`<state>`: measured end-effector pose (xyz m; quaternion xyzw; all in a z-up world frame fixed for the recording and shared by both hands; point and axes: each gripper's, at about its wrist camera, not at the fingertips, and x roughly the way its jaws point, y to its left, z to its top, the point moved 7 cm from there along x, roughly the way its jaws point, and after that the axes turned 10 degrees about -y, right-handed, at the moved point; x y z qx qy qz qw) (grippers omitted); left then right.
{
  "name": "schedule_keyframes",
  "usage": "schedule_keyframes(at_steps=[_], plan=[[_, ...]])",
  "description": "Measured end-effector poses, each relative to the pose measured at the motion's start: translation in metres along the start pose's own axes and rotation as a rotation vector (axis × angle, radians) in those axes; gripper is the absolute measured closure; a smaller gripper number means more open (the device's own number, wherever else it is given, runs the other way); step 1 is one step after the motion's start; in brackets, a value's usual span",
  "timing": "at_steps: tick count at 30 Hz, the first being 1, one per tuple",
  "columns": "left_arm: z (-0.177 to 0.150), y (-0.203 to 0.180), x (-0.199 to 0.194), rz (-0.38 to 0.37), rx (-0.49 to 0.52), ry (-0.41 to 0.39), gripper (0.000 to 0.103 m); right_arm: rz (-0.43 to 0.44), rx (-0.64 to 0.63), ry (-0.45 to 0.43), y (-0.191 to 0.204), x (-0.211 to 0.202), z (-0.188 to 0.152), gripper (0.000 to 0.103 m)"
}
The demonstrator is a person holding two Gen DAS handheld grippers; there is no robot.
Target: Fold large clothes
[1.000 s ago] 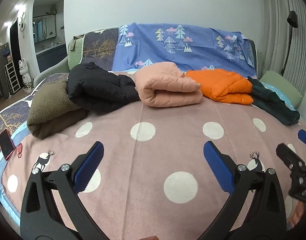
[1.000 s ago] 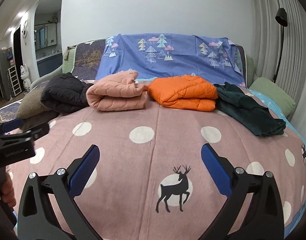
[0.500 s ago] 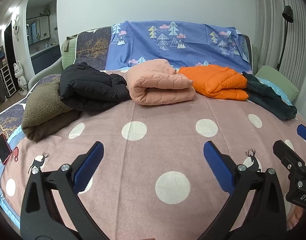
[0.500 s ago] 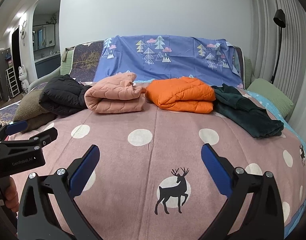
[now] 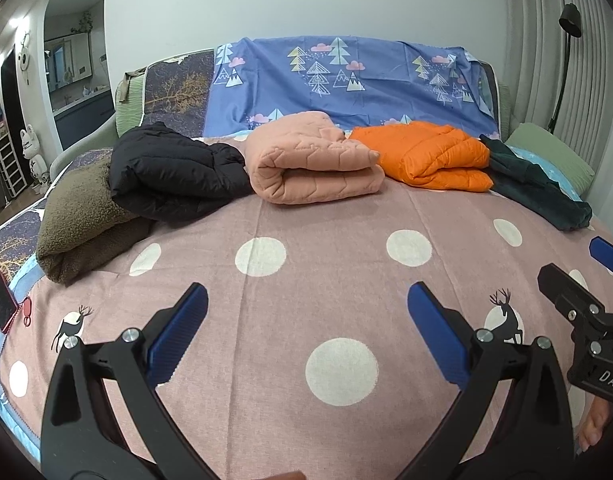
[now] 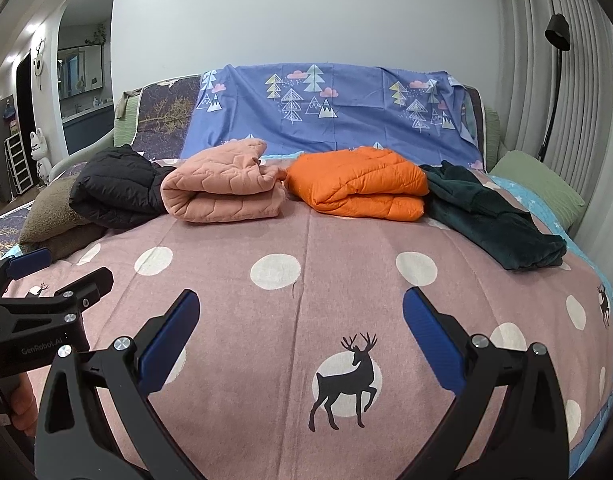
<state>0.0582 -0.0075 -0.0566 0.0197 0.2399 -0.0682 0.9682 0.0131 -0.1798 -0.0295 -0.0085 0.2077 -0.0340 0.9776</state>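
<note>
My left gripper (image 5: 306,312) hovers with fingers spread wide and holding nothing over the pink polka-dot bedspread with deer prints (image 5: 326,280); my right gripper (image 6: 300,320) is just the same, low above a deer print. Each gripper is cut off at the edge of the other's view, my hands barely showing. Compared with a moment ago, both have drawn back slightly and the clothes sit a little farther off. Well beyond my fingers runs a row of folded clothes: olive fleece (image 5: 74,216), black puffer jacket (image 5: 174,176), salmon quilted jacket (image 5: 314,164), orange puffer jacket (image 5: 434,156), and a looser dark green garment (image 5: 538,192) far right.
</note>
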Motion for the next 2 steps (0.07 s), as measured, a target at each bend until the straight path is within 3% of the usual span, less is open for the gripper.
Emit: schedule_keyframes(at_steps=[2], plan=[[-0.0011,-0.0005,0.0008,-0.003,0.001,0.004,0.002,-0.001,0.001,0.005,-0.0007,0.0010,-0.0015,0.002]])
